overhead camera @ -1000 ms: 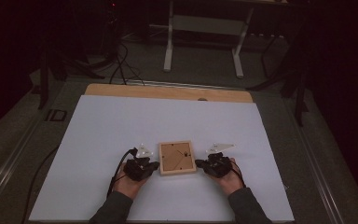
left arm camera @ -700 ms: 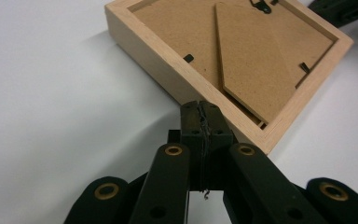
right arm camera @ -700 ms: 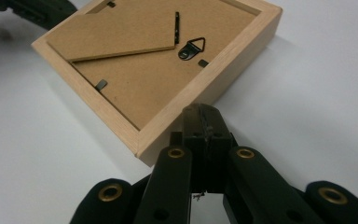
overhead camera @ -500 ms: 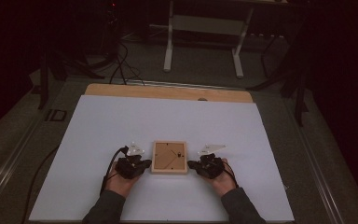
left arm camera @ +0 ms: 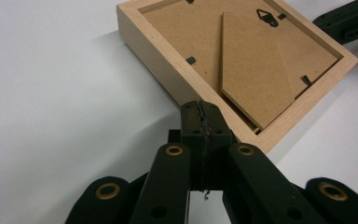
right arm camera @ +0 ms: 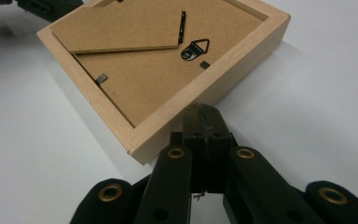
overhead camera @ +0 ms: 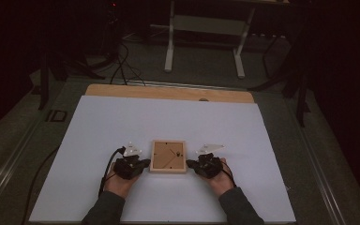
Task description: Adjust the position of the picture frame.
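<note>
A light wooden picture frame (overhead camera: 168, 156) lies face down on the white table (overhead camera: 168, 117), its brown backboard, stand flap and hanger up. My left gripper (overhead camera: 144, 164) is shut, and its tips rest against the frame's left edge. My right gripper (overhead camera: 190, 164) is also shut and touches the right edge. In the left gripper view the closed jaws of the left gripper (left arm camera: 200, 112) meet the frame (left arm camera: 242, 56) at its rim. In the right gripper view the right gripper (right arm camera: 204, 116) presses the frame (right arm camera: 158, 60) near a corner. Nothing is between either pair of jaws.
The table's wooden strip (overhead camera: 168, 93) runs along the far edge. A white desk frame (overhead camera: 204, 28) and cables (overhead camera: 122, 61) stand on the dark floor beyond. The opposite gripper (left arm camera: 345, 18) shows past the frame in the left gripper view.
The frame and both grippers have slid a little to the left across the table. Both grippers stayed shut against its sides. Most of the shift came early.
</note>
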A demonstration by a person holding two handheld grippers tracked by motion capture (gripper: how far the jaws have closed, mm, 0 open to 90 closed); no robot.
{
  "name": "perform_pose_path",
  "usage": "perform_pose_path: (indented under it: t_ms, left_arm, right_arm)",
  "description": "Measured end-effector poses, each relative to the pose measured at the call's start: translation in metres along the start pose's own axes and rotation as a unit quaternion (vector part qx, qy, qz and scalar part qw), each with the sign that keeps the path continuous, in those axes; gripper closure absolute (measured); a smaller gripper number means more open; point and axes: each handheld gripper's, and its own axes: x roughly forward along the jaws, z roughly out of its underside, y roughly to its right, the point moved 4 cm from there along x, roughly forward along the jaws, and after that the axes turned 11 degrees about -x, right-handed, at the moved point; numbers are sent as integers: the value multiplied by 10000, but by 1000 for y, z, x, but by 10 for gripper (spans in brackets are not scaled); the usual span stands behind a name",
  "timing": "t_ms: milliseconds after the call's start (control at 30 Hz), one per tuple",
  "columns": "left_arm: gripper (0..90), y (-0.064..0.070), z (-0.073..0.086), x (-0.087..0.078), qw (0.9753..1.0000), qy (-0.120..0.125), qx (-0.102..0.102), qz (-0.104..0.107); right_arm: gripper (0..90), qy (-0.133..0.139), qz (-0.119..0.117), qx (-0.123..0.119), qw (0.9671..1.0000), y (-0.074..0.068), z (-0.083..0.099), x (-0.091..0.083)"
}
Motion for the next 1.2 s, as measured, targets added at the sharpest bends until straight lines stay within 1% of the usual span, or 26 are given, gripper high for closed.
perform_pose_path:
  t_ms: [133, 233, 333, 400, 533, 700, 733, 800, 1033, 1200]
  left_arm:
    - [900, 0, -2, 3, 10000, 73, -6, -44]
    - [900, -2, -3, 4, 10000, 86, 1, -2]
    - [900, -3, -4, 5, 9999, 115, -17, -2]
    - [900, -4, -4, 5, 9999, 138, -57, 11]
    - [900, -3, -4, 6, 9999, 144, -40, -21]
    - [900, -1, -4, 7, 9999, 154, -61, 3]
    - [900, -1, -4, 7, 9999, 151, -54, 21]
    - [900, 0, -4, 8, 9998, 173, -6, -9]
    - [898, -1, -5, 9, 9997, 216, -68, 0]
    - [896, -2, -5, 9, 9997, 239, -33, -31]
  right_arm:
    - [899, 23, 46, 75, 10000, 3, 0, 1]
    - [899, 26, 78, 84, 9999, 4, 0, 2]
    - [899, 30, 118, 105, 9999, 6, -1, 3]
    - [899, 35, 114, 115, 9999, 6, -1, 3]
    - [899, 29, 127, 132, 9998, 6, -1, 4]
    - [898, 34, 163, 176, 9997, 8, -1, 4]
    - [898, 37, 175, 170, 9997, 9, 0, 4]
    - [898, 50, 180, 228, 9996, 11, 0, 4]
    - [898, 49, 174, 216, 9996, 11, 1, 4]
    - [898, 36, 187, 227, 9996, 11, 1, 5]
